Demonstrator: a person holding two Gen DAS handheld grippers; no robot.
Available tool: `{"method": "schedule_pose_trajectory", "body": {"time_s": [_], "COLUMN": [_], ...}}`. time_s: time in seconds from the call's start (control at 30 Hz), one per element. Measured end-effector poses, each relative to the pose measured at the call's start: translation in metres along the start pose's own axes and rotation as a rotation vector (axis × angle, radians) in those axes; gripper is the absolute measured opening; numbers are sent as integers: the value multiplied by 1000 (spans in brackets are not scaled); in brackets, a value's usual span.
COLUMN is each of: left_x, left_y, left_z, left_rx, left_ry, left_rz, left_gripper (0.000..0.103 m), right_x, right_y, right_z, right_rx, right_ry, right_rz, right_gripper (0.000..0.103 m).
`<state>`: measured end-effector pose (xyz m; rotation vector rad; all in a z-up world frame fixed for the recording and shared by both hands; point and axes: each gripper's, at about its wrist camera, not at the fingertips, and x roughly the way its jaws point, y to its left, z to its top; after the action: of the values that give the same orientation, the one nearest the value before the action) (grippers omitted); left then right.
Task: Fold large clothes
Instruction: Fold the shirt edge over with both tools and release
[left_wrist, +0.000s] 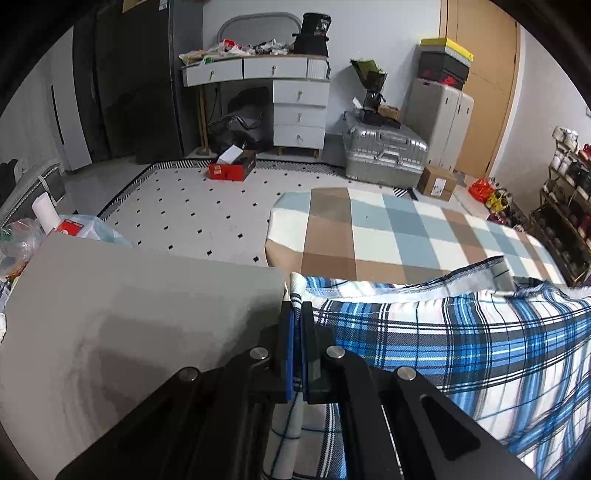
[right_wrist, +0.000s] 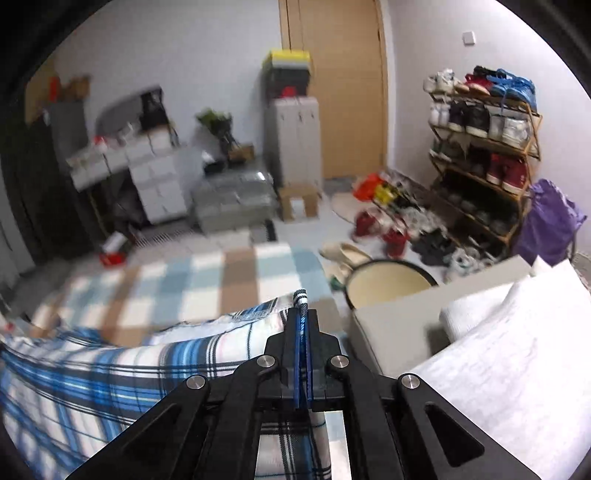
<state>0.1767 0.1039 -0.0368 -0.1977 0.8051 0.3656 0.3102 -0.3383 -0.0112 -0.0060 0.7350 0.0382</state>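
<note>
The blue plaid garment (left_wrist: 461, 343) hangs stretched between the two grippers, lifted just above the checked blanket (left_wrist: 388, 229) that covers the surface in front of them. The left gripper (left_wrist: 297, 314) is clamped tight on one corner of the cloth, with a fold of fabric poking up past its blue pads. The right gripper (right_wrist: 302, 317) is pinched on the opposite corner, where a rolled hem sticks out above its closed jaws. Holding both corners this way keeps the top edge taut, so the fabric probably falls flat and can be laid or doubled over evenly. The garment sags a little in the middle, so the span looks not fully tensioned. Left of the blanket lies a plain grey cushion (left_wrist: 129, 314); beyond the blanket, a patterned rug (left_wrist: 192, 218) covers the floor.
</note>
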Motion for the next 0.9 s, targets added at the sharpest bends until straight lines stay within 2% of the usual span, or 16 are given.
{"method": "schedule_pose_trajectory", "body": {"time_s": [0.1,0.13,0.17,0.2,0.23,0.27,0.37,0.47,0.53,0.6,0.67,0.73,0.83,0.9], "left_x": [2,-2,-11,-20,-33,-49,-84,-118,-138,-150,-153,-154,-141,-133], "left_y": [-2,-2,0,1,4,6,14,19,17,14,11,7,-3,-16], "left_z": [-3,-5,-9,-13,-19,-28,-54,-87,-107,-129,-141,-153,-167,-172], "left_rx": [13,16,17,13,10,11,-8,-34,-32,-45,-56,-44,-29,23], "left_ry": [35,41,38,31,17,-8,-40,-48,-60,-41,-8,12,77,94], "left_rz": [27,16,0,-5,-10,-7,-1,-43,-66,-89,-125,-158,-176,-148], "left_gripper": [1,4,16,38,50,62,63,63,63,63,62,62,62,62], "right_x": [25,23,16,0,-13,-28,-80,-124,-143,-151,-155,-154,-146,-136], "right_y": [12,15,15,15,15,13,-1,-17,-27,-34,-40,-43,-39,-34], "right_z": [-12,-14,-18,-25,-32,-40,-84,-133,-161,-187,-203,-211,-211,-210], "right_rx": [-62,-76,-84,-93,-96,-98,-76,-8,65,127,192,255,257,240], "right_ry": [97,110,108,98,89,77,84,124,152,196,219,221,229,239], "right_rz": [-66,-72,-49,-5,26,49,81,102,104,111,146,229,266,258], "right_gripper": [15,28,45,53,62,65,67,68,68,68,68,68,67,58]}}
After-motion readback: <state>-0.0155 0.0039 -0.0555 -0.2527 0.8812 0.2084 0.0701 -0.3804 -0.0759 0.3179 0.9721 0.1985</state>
